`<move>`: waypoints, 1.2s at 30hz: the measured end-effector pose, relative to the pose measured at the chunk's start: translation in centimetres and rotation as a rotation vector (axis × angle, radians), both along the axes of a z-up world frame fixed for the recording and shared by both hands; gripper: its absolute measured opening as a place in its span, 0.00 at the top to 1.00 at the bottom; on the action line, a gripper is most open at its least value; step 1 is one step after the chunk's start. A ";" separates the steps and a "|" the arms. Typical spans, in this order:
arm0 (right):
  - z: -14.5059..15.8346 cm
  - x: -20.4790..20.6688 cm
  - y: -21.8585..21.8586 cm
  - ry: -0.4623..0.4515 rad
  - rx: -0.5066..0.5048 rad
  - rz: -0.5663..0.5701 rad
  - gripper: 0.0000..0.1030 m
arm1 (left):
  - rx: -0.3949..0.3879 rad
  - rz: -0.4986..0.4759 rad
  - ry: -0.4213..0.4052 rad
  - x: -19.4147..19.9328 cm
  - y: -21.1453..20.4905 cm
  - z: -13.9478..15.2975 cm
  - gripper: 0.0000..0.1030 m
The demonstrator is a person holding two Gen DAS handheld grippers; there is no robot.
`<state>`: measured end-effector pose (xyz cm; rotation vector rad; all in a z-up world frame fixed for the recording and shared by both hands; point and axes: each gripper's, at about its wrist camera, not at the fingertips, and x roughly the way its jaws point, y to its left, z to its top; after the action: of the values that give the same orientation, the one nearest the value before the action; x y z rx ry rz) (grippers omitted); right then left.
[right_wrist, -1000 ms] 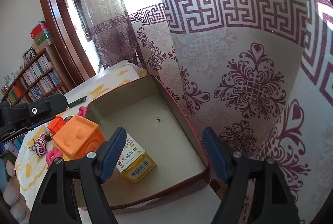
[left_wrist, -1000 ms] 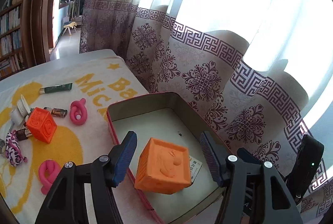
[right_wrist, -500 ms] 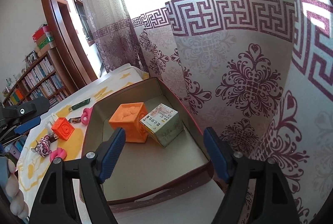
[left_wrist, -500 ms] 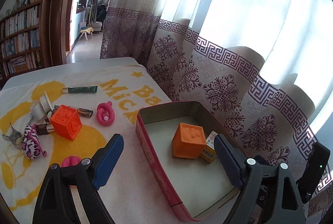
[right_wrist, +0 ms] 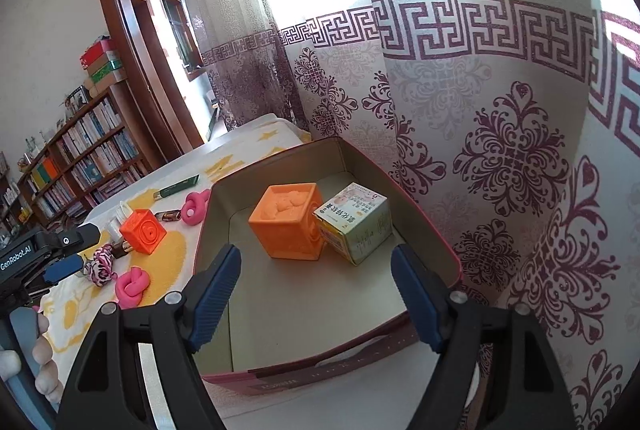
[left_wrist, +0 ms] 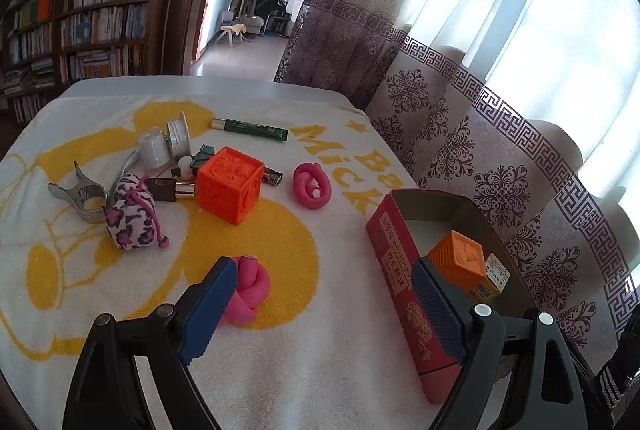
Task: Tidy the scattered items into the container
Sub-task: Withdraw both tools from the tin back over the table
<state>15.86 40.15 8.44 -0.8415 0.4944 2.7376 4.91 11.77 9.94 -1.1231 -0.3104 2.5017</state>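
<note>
The red tin (right_wrist: 280,370) holds an orange cube (right_wrist: 288,220) and a small printed box (right_wrist: 354,222), touching side by side. My right gripper (right_wrist: 316,304) hovers open over the tin's near end with nothing between its fingers. My left gripper (left_wrist: 324,306) is open and empty above the yellow-and-white towel (left_wrist: 340,350), left of the tin (left_wrist: 400,270). A pink knot (left_wrist: 248,290) lies just beside its left finger (left_wrist: 212,306). Farther out lie a second orange cube (left_wrist: 230,190), another pink knot (left_wrist: 312,186), a leopard-print pouch (left_wrist: 130,212) and a green tube (left_wrist: 250,129).
A metal clip (left_wrist: 80,194), a white spool (left_wrist: 160,146), a lipstick (left_wrist: 172,189) and other small items cluster behind the cube. A patterned curtain (right_wrist: 500,150) hangs right behind the tin. A hand (right_wrist: 40,362) holds the left gripper at the right wrist view's lower left.
The orange cube that was between my left gripper's jaws now rests in the tin. The left gripper has swung left over the towel. The small box has tipped up beside the cube.
</note>
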 end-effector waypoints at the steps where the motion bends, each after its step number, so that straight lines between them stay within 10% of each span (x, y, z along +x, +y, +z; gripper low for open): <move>1: 0.1 0.0 -0.4 0.003 0.002 0.010 0.21 | 0.002 0.022 -0.005 -0.2 -0.9 -0.1 0.12; 36: -1.3 -6.0 -15.2 -0.083 0.077 0.410 0.19 | 0.013 0.433 -0.114 -2.7 -20.7 -4.9 0.12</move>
<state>9.90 24.90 7.18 -1.1404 0.2161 3.0433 2.22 -8.91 5.02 -1.3124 -0.6636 2.7981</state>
